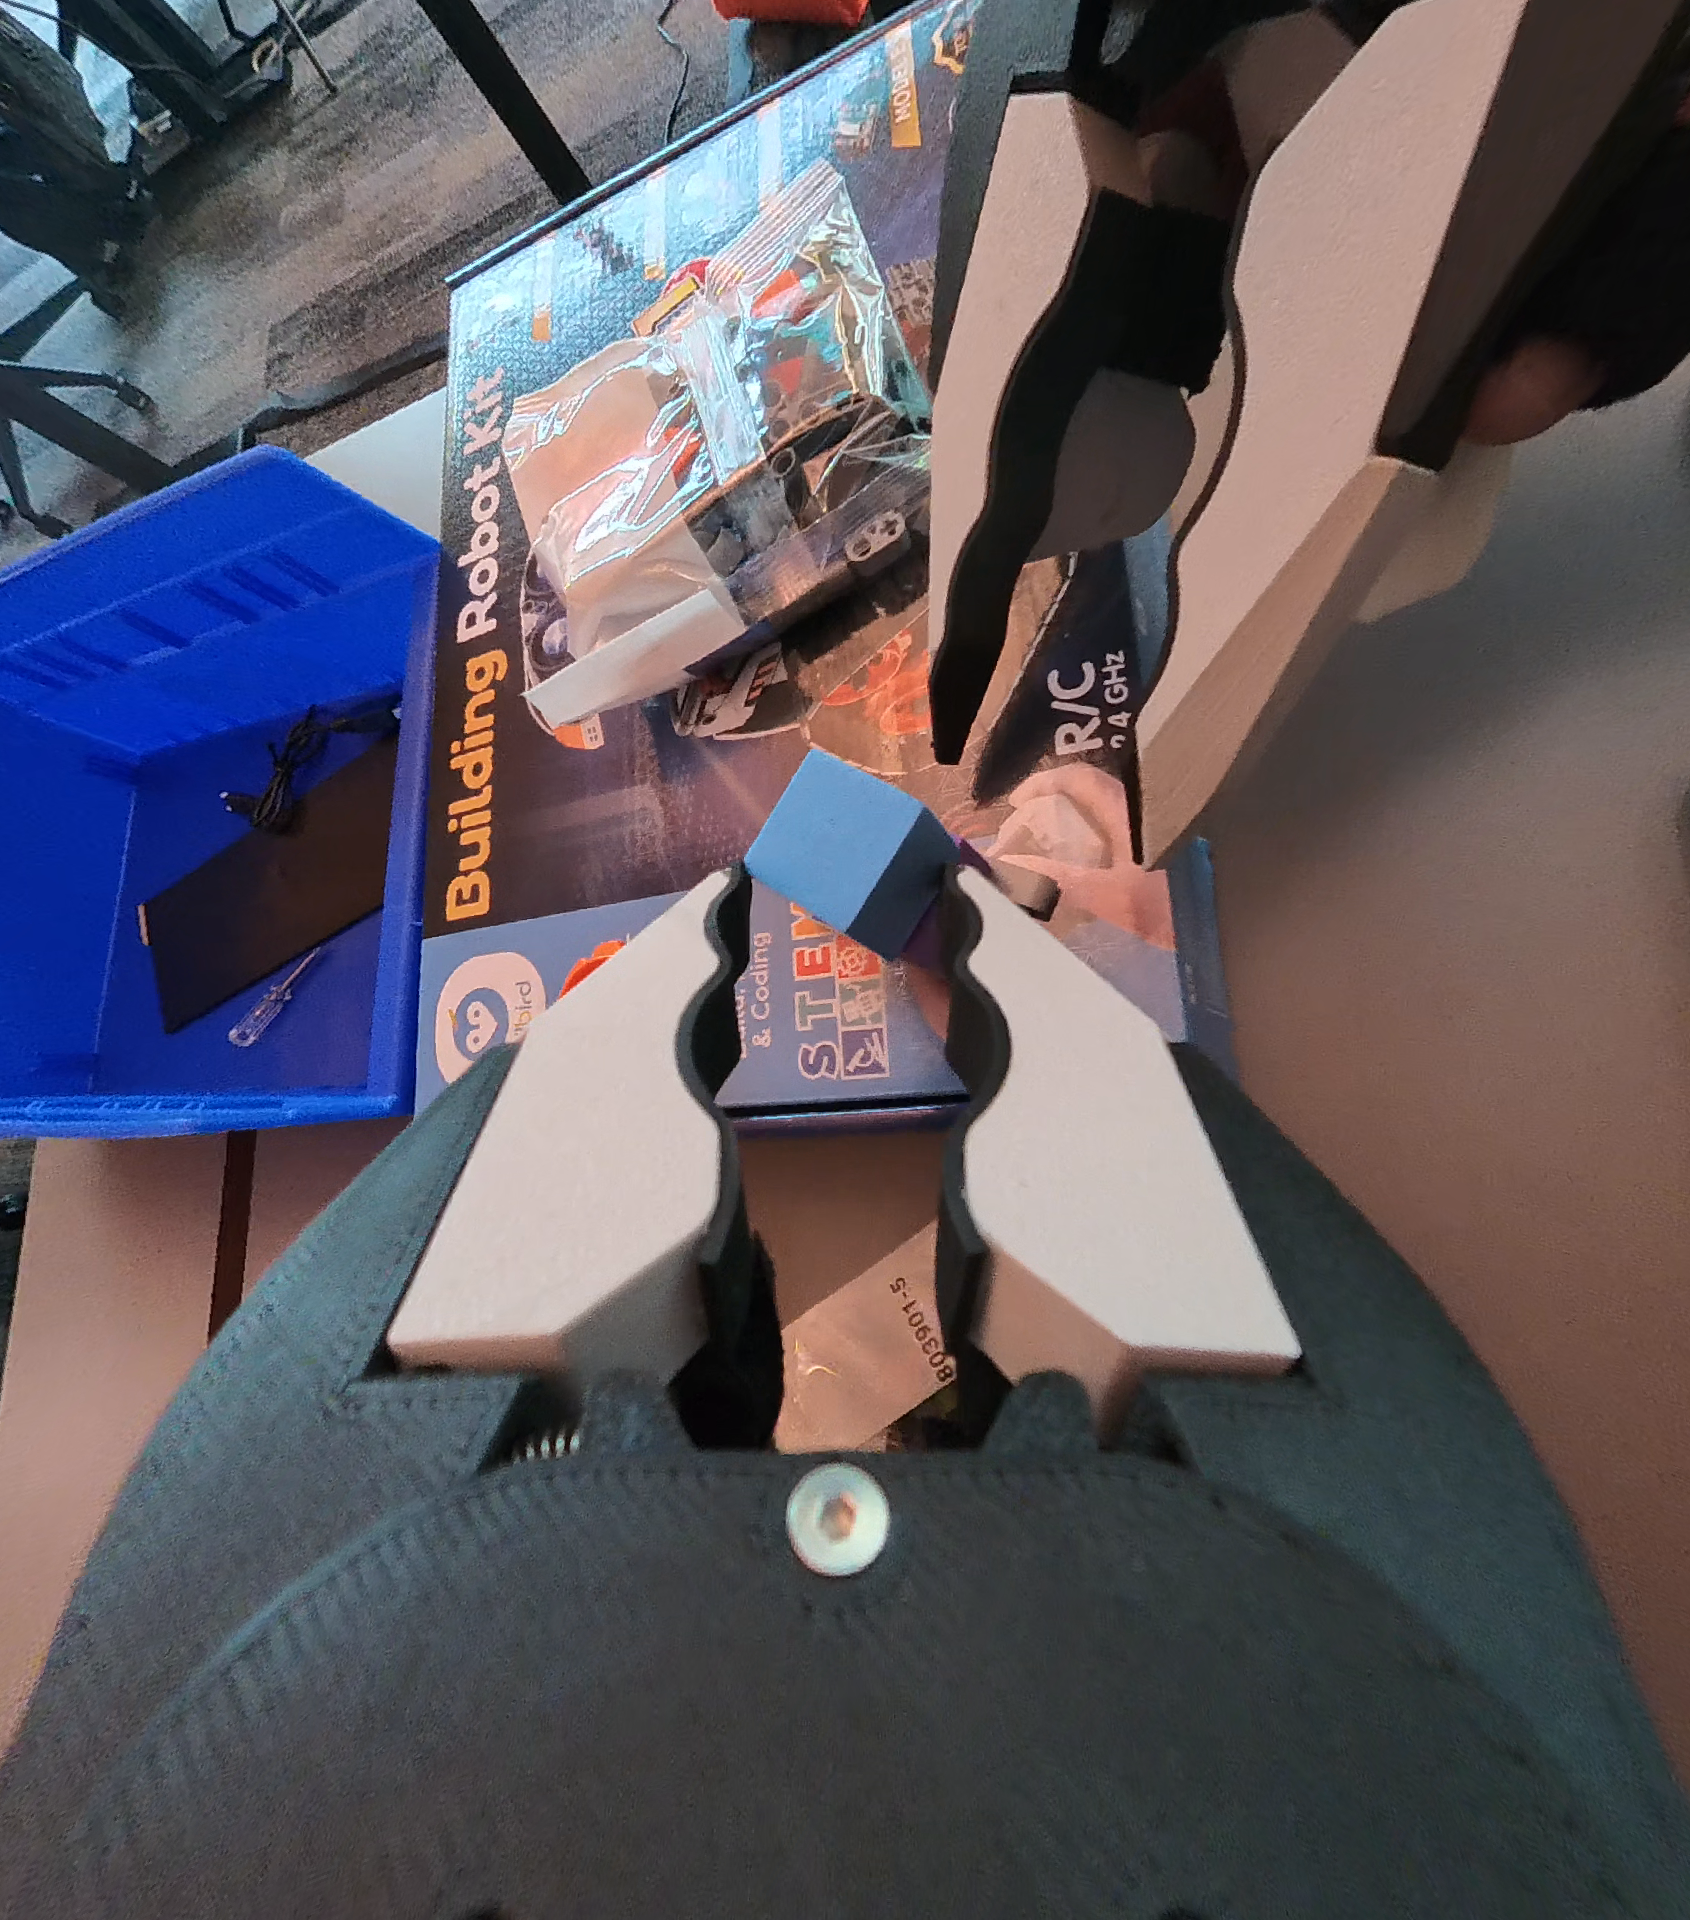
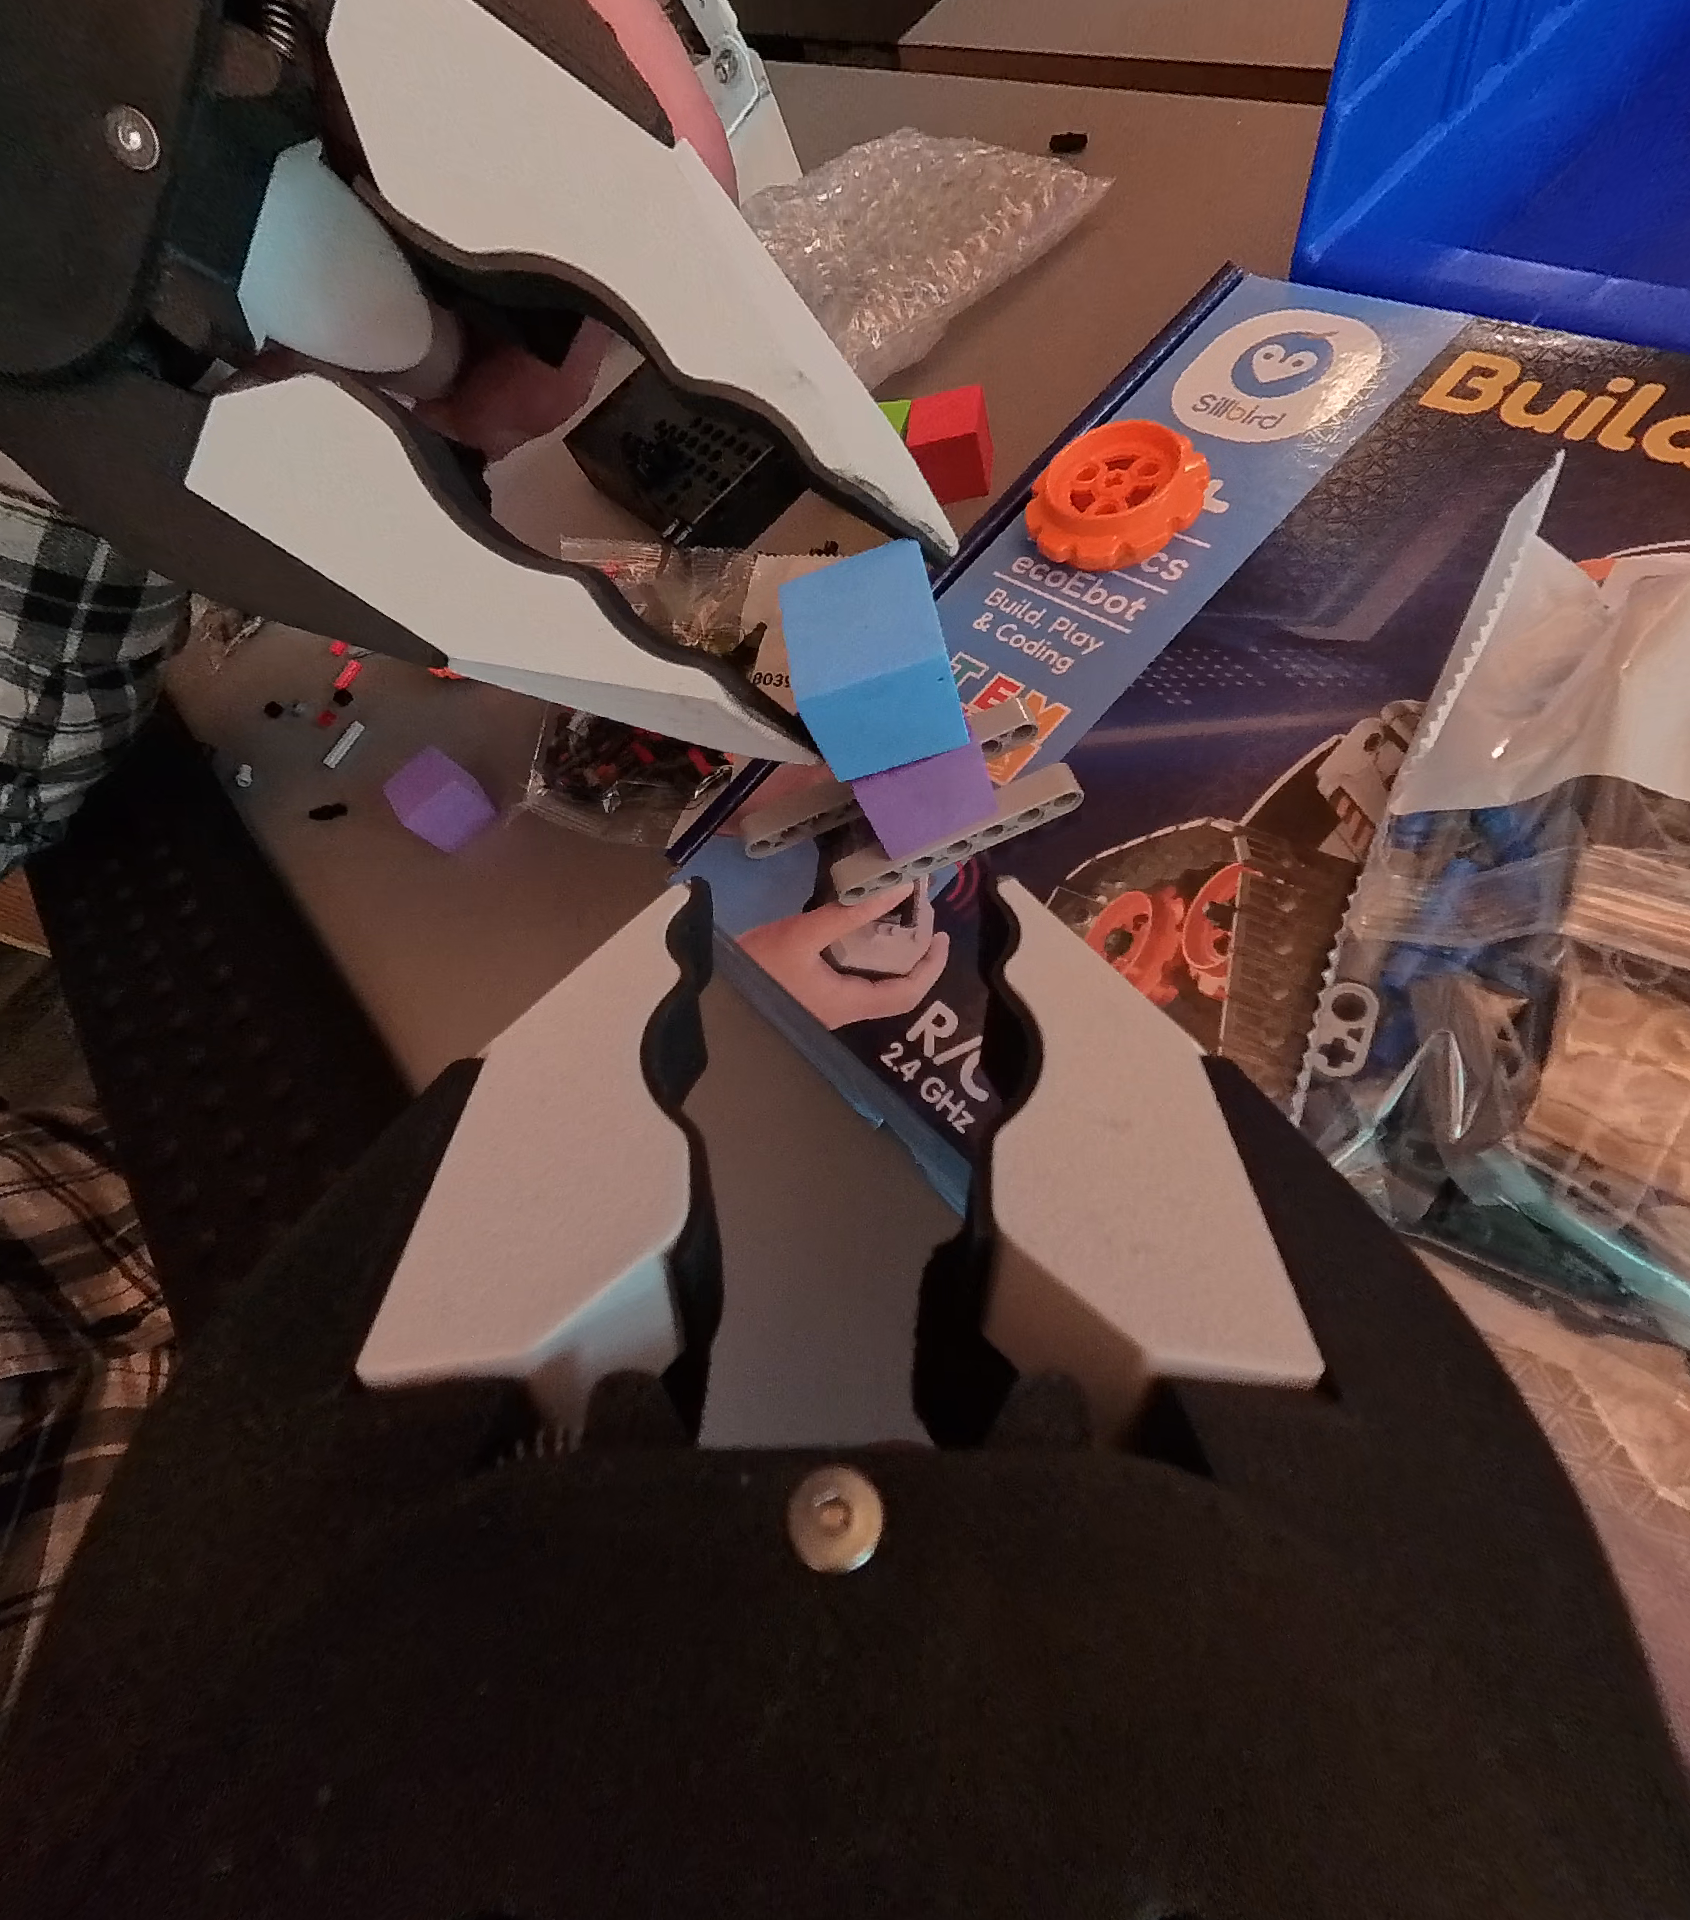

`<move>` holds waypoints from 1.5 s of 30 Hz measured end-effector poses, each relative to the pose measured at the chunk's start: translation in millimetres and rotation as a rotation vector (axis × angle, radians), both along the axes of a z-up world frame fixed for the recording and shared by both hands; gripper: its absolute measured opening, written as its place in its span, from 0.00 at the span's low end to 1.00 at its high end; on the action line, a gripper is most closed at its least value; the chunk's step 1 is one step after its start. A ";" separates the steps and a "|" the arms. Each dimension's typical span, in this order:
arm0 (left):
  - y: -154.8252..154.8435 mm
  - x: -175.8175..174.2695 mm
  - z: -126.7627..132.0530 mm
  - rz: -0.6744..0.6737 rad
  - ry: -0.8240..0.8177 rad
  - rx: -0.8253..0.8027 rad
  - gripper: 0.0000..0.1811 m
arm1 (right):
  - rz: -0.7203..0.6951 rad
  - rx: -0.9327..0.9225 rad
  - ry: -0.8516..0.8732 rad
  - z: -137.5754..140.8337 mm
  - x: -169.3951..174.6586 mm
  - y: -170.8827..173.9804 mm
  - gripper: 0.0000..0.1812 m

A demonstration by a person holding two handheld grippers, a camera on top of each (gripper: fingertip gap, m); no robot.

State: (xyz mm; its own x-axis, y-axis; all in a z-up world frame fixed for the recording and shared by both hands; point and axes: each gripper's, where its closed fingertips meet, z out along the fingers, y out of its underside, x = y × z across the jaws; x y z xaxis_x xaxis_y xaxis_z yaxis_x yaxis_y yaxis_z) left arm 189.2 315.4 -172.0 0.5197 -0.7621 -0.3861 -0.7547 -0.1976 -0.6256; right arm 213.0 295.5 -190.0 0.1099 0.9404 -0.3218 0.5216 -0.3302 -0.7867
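Note:
My left gripper is shut on a blue foam cube, one tip on each side. The right wrist view shows the left gripper coming in from the upper left. There the blue cube sits on a purple cube, which rests on grey beams on a robot kit box. My right gripper is open and empty, just short of the purple cube. In the left wrist view the right gripper hangs over the box beyond the cubes.
A blue bin stands left of the box. Clear bags of parts and an orange wheel lie on the box. A red cube, a loose purple cube, bubble wrap and small parts lie on the table. Tip to tip, the grippers are about 4 centimetres apart.

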 end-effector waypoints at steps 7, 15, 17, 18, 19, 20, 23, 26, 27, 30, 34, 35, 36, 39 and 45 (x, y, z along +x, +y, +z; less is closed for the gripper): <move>0.5 0.2 3.0 0.011 -0.035 0.012 0.21 | 0.001 -0.003 0.002 0.1 -0.4 -0.7 0.27; -12.0 -69.6 27.6 0.100 -0.074 0.034 0.21 | -0.005 0.003 0.012 3.5 2.4 0.2 0.27; -12.9 -111.7 15.4 0.184 -0.022 -0.008 0.20 | -0.007 0.005 0.018 5.0 3.1 0.5 0.27; -14.9 -128.6 5.1 0.218 -0.004 -0.050 0.21 | -0.007 0.004 0.020 5.5 3.3 0.4 0.27; -14.8 -141.4 -3.4 0.247 0.006 -0.073 0.21 | -0.007 0.004 0.021 5.3 3.3 0.1 0.27; -12.9 -151.4 -11.9 0.277 0.012 -0.088 0.21 | -0.006 0.004 0.020 4.9 2.9 -0.3 0.27; -10.0 -168.4 -45.6 0.337 0.082 -0.164 0.23 | -0.003 -0.001 0.019 3.1 0.4 -1.5 0.26; -6.0 -186.0 -75.4 0.400 0.194 -0.210 0.24 | -0.004 0.000 0.015 2.6 0.2 -2.4 0.26; -4.6 -187.9 -81.9 0.409 0.203 -0.221 0.24 | -0.006 0.002 0.014 2.7 0.9 -2.2 0.26; 2.2 -196.2 -92.7 0.450 0.227 -0.219 0.20 | -0.013 0.002 0.013 3.3 3.5 -0.6 0.26; 3.1 -193.6 -85.5 0.441 0.208 -0.202 0.16 | -0.017 0.004 0.017 4.7 4.5 1.4 0.25; 2.4 -192.9 -79.2 0.438 0.201 -0.190 0.16 | -0.017 0.006 0.021 5.8 4.4 1.7 0.25; 1.3 -191.0 -70.9 0.432 0.190 -0.177 0.16 | -0.016 0.008 0.026 7.2 4.2 1.8 0.25; -2.9 -167.7 -30.8 0.368 0.116 -0.114 0.16 | -0.015 0.012 0.033 9.5 3.9 2.1 0.25; -10.7 -64.3 46.8 0.079 -0.058 0.005 0.16 | -0.004 0.010 0.036 10.5 1.1 1.5 0.25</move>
